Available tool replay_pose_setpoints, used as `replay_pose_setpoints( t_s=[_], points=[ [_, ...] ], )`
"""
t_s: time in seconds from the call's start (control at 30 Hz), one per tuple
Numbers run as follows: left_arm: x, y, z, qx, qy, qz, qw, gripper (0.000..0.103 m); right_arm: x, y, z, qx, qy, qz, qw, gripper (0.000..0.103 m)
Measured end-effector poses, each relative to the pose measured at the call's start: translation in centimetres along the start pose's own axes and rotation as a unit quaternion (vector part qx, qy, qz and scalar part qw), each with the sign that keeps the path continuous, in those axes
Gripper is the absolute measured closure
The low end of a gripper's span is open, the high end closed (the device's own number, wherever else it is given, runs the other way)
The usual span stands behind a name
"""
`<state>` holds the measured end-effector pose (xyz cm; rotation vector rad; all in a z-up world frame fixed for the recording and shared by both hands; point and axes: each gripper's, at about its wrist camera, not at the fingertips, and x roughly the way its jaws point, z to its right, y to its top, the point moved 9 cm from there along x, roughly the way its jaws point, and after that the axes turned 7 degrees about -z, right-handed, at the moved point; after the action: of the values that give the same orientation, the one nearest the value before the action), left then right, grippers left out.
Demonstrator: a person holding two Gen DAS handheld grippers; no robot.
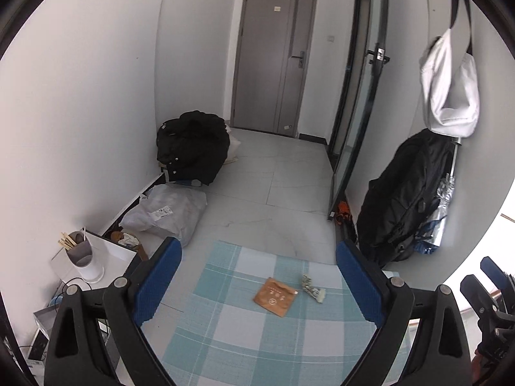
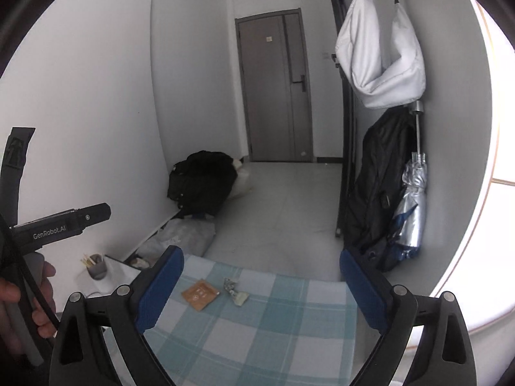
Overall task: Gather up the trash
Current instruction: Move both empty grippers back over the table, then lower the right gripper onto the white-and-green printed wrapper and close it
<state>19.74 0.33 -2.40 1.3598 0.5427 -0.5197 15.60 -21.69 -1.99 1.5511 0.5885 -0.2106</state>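
A flat brown paper packet lies on a table covered with a blue and white checked cloth. Just right of it sits a small crumpled wrapper. My left gripper hovers over the near part of the table, open, its blue pads wide apart and the packet seen between them farther off. My right gripper is also open with nothing between its fingers; both pieces of trash lie ahead and to its left.
A white side stand with a grey cup of sticks stands left of the table. A black bag and a grey plastic bag lie along the left wall. A black backpack, a folded umbrella and a white bag hang right. A hand holds the other gripper at the left.
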Motion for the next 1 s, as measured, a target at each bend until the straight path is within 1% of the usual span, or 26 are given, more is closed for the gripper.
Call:
replay_pose_setpoints(
  t_s=[0.17,0.23,0.3,0.53,0.6,0.7,0.83,0.9,0.97,1.0],
  points=[
    [2.8,0.1,-2.0,-0.009,0.011,-0.026,0.9995,0.008,2.3,-0.3,-1.4,-0.014,0.009,-0.013,1.000,0.005],
    [3.9,-0.1,-2.5,-0.015,0.004,-0.038,0.9991,0.008,3.8,-0.5,-1.7,-0.022,0.012,-0.026,0.999,0.005],
    [5.4,-0.4,-3.0,-0.019,-0.003,-0.059,0.9981,0.008,5.3,-0.7,-2.0,-0.035,0.014,-0.042,0.998,0.005],
    [8.8,-1.6,-4.9,-0.046,0.004,-0.111,0.9927,0.008,11.5,-1.7,-3.7,-0.058,0.051,-0.098,0.992,0.005],
    [9.4,-1.8,-5.0,-0.038,0.008,-0.129,0.9909,0.008,13.6,-2.2,-4.2,-0.065,0.063,-0.117,0.989,0.005],
    [10.2,-2.0,-5.1,-0.019,0.026,-0.143,0.9892,0.008,17.0,-3.4,-4.8,-0.072,0.075,-0.154,0.983,0.006],
    [11.1,-2.1,-5.4,-0.024,0.018,-0.158,0.9870,0.008,20.3,-4.9,-4.8,-0.061,0.081,-0.186,0.977,0.006],
    [11.7,-2.2,-5.8,-0.025,0.024,-0.165,0.9857,0.008,21.6,-5.9,-5.0,-0.052,0.092,-0.203,0.974,0.006],
    [12.2,-2.3,-6.0,-0.027,0.025,-0.173,0.9842,0.008,22.6,-6.9,-5.1,-0.047,0.101,-0.218,0.969,0.008],
    [12.4,-2.5,-6.2,-0.030,0.027,-0.179,0.9831,0.008,23.2,-7.4,-5.2,-0.044,0.106,-0.228,0.967,0.011]
  ],
)
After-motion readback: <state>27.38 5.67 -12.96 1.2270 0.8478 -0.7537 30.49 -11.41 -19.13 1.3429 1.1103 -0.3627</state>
